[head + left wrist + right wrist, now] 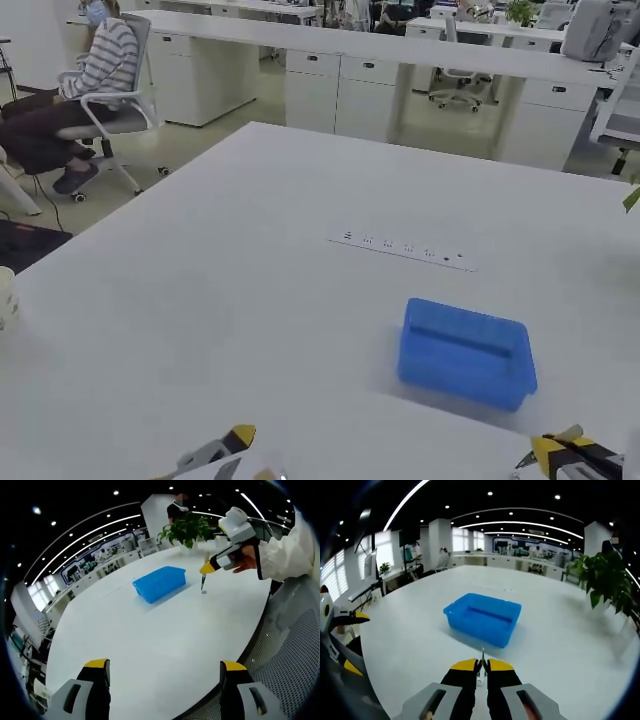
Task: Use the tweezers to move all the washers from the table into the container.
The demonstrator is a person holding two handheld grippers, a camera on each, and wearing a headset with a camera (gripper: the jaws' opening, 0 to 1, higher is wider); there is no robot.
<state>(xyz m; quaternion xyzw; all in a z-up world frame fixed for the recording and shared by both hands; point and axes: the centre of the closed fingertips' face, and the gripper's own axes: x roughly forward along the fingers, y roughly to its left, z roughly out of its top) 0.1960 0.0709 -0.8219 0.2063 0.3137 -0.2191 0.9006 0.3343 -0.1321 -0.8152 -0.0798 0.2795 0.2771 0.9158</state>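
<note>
Washer (pixel 203 592) lies on table (pixel 250 300) near blue container (pixel 460 378), right under your tweezers (pixel 482 656). R gripper (pixel 481 666) clenched on tweezers; L gripper (pixel 165 665) spread, empty. No washers visible in container, so prob. early days.

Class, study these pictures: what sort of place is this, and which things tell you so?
Probably an open-plan office: rows of white desks with drawer cabinets, a swivel chair on castors, and a socket strip set in the big white table.
</note>
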